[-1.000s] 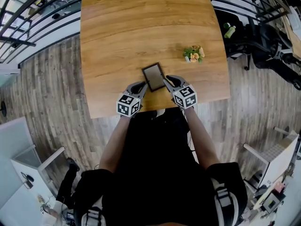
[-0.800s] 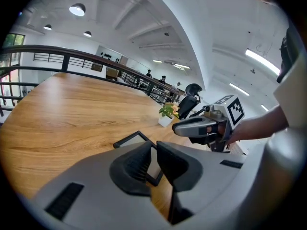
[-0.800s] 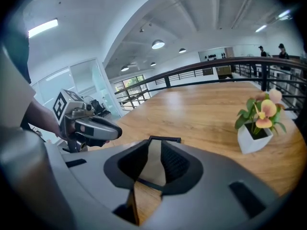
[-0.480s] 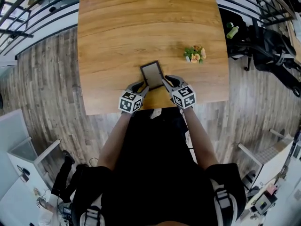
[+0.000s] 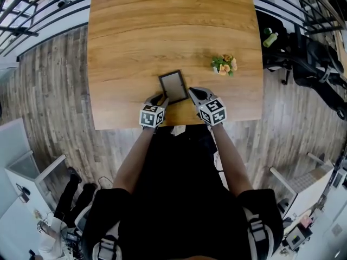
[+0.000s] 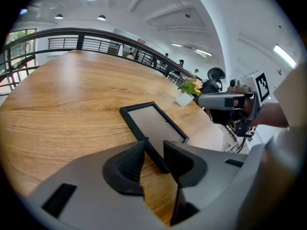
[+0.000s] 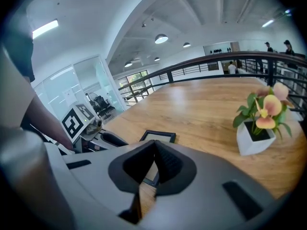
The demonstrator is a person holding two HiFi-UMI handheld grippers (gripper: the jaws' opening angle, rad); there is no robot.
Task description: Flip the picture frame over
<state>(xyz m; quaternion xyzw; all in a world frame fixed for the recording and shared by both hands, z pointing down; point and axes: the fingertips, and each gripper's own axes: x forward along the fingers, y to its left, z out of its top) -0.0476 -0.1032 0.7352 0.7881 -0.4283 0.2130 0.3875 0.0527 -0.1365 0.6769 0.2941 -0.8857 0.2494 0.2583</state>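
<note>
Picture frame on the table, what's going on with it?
A person holds a gripper in each hand at a wooden table. The picture frame lies flat on it. The left gripper has just opened its jaws, and they sit around the frame's near edge. The right gripper has just closed on nothing, beside the frame.

The head camera is looking steeply down from high above the person [image 5: 179,199], taking in the whole table [image 5: 162,26] and the floor [image 5: 49,91] around it. The camera on the left gripper [image 6: 154,143] is sitting close behind its fingers [image 6: 125,166], facing along them low over the tabletop, the picture frame [image 6: 153,121] right at the fingertips. The camera on the right gripper [image 7: 154,146] is looking likewise past its own fingers. Both gripper views are sharing the frame, the potted flower [image 6: 188,92] and each other's gripper.
</note>
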